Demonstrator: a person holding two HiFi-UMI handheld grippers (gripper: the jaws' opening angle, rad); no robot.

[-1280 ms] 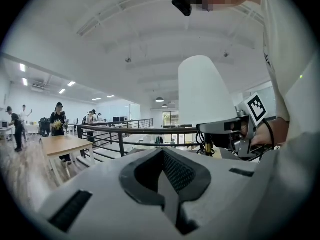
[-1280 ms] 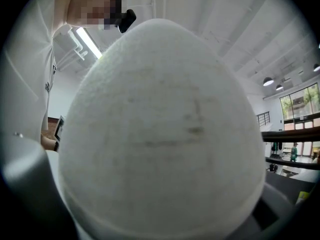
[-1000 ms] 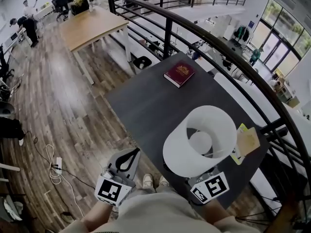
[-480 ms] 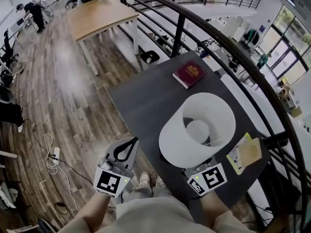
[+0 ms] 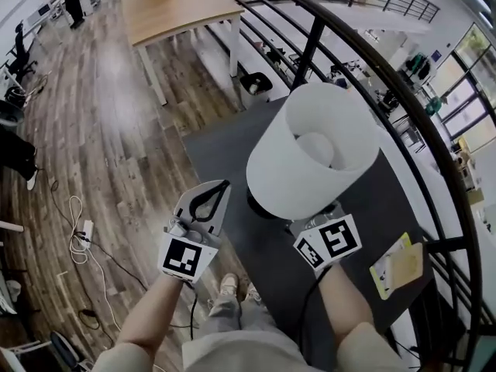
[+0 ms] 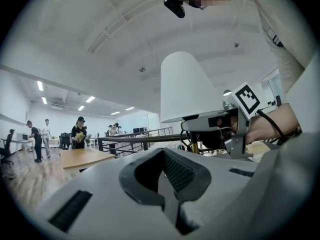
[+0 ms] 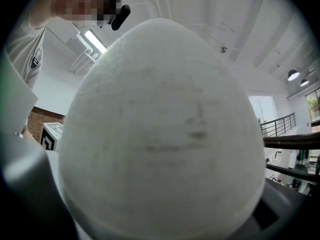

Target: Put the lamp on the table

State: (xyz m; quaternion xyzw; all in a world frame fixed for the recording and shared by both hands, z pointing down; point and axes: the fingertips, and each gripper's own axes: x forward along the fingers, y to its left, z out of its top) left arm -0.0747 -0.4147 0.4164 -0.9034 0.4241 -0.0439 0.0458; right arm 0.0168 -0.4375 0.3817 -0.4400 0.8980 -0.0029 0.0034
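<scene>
Holding the lamp (image 5: pixel 314 149) upright, the right gripper (image 6: pixel 200 129) points level.

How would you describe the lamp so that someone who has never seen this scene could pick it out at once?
Find the dark table beside the curved black railing. Above it, the right tool grips the lamp beneath its shade. It is the only big white cone-shaped shade around, standing tall, while the yellow pad nearby lies flat on the table.

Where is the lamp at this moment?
In the head view the lamp is centre-right, gripped by the right gripper over the dark table, just before the black railing.
</scene>
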